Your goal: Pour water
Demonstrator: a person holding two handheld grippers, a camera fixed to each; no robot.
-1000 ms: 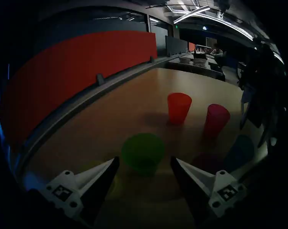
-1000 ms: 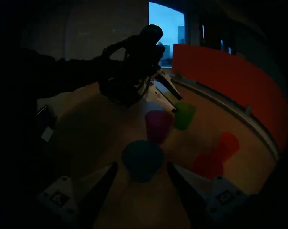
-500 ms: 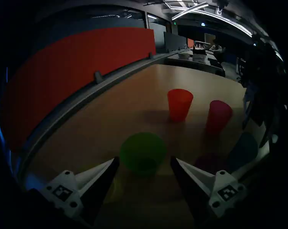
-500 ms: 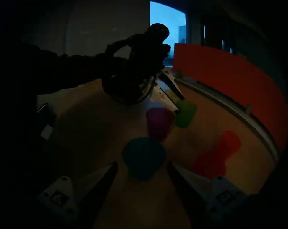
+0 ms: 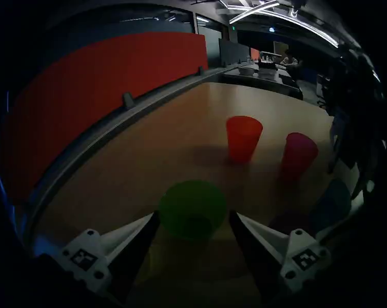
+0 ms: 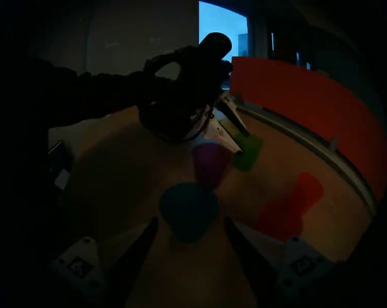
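Red partition (image 5: 91, 87) runs off to the left of your left claw (image 5: 193, 215), along the counter (image 5: 183, 133) edge. Left claw is released and spread wide, with the green cup (image 5: 192, 205) upright between its tips. Straight ahead is the red cup (image 5: 243, 138), the magenta cup (image 5: 297, 156) is ahead-right, and the blue cup (image 5: 331, 205) is close right. Your right claw (image 6: 190, 222) is also released, blue cup between its tips, magenta cup just beyond; too dark to tell contact

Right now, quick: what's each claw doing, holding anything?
Left claw: open, with the green cup between its fingertips, not gripped.
Right claw: open, with the blue cup between its fingertips, not gripped.
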